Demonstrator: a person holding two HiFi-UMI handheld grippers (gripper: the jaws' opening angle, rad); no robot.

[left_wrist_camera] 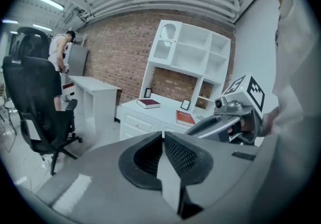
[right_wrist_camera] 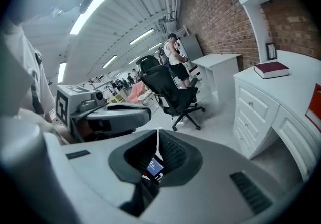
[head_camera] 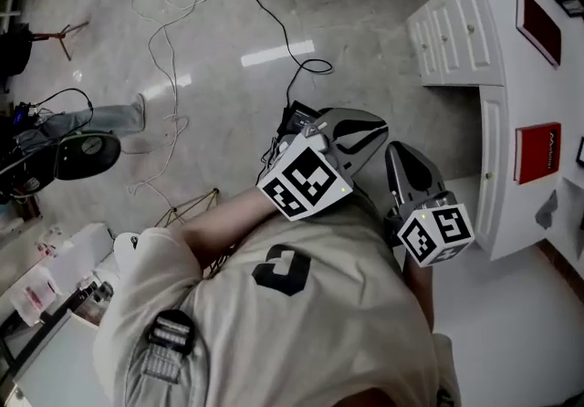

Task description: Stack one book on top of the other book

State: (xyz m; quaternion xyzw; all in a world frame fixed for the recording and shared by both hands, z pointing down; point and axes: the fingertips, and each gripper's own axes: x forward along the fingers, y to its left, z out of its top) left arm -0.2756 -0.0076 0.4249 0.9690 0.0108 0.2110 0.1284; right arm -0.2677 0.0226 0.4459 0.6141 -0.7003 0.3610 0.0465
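Note:
Two books lie apart on the white desk (head_camera: 493, 49) at the right: a dark maroon book (head_camera: 538, 26) further back and a red book (head_camera: 538, 152) nearer. The maroon book (left_wrist_camera: 149, 103) and red book (left_wrist_camera: 185, 117) also show in the left gripper view. In the right gripper view I see the maroon book (right_wrist_camera: 271, 70) and an edge of the red book (right_wrist_camera: 317, 108). My left gripper (head_camera: 372, 128) is shut and empty, held in front of the person's chest, well short of the desk. Beside it, my right gripper (head_camera: 398, 153) is shut with nothing in it.
Cables (head_camera: 173, 40) trail over the grey floor to a dark device (head_camera: 299, 113) just beyond the grippers. A black office chair (left_wrist_camera: 37, 102) stands to the left, with a white side table (left_wrist_camera: 93, 90) behind it. A person (right_wrist_camera: 174, 57) stands far off. White shelves (left_wrist_camera: 193, 52) rise above the desk.

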